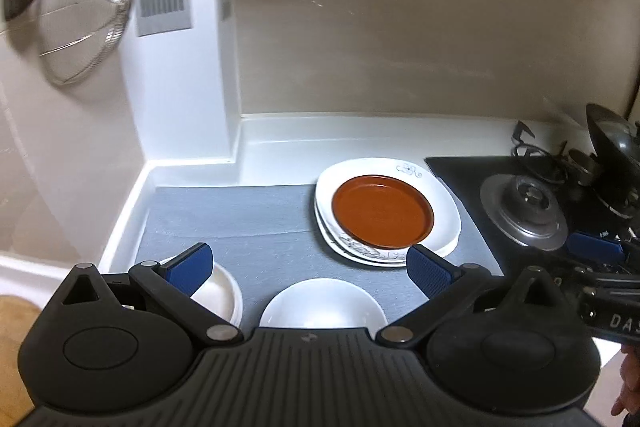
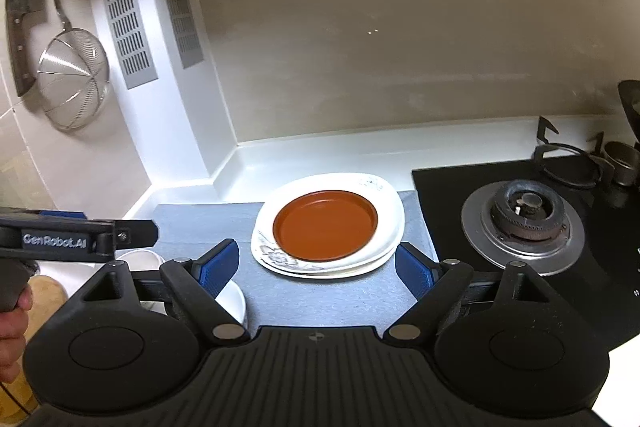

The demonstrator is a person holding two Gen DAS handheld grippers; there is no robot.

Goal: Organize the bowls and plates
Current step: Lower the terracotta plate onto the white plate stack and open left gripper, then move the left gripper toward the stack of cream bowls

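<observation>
Plate (image 2: 326,229) atop plate stack (image 2: 384,247); bowls (image 1: 324,303) left.

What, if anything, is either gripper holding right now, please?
Nothing: the left gripper and right gripper both stand with jaws open and empty above the grey mat.

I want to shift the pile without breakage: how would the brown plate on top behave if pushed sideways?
The brown plate looks glossy and sits loose on the smooth white plates, so it would probably slide rather than grip. It lies flat with a low rim, so tipping seems unlikely. It looks rigid, and possibly breakable if it slid off.
</observation>
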